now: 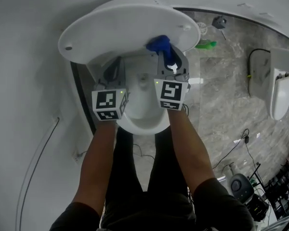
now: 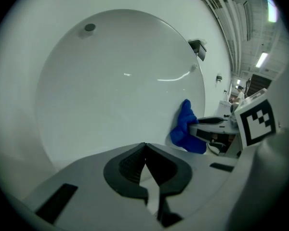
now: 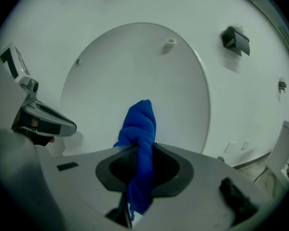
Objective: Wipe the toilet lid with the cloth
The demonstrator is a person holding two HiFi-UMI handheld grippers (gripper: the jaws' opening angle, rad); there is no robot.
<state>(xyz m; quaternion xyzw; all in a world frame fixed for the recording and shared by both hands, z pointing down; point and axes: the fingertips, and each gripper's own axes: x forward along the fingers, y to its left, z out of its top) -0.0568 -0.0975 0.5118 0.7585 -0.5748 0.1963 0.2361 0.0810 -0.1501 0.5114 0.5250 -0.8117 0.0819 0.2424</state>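
My right hand-held gripper [image 3: 140, 150] pinches the cloth [image 3: 139, 126] so its end can rub the raised lid [image 3: 135, 66]; my left hand-held gripper [image 2: 144, 150] is pressed together, empty

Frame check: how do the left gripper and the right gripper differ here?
The left gripper has its jaws shut on nothing; the right gripper is clamped on the blue cloth. The right gripper reaches further, with its cloth at the raised toilet lid, while the left gripper sits further back over the bowl. Both point toward the lid.
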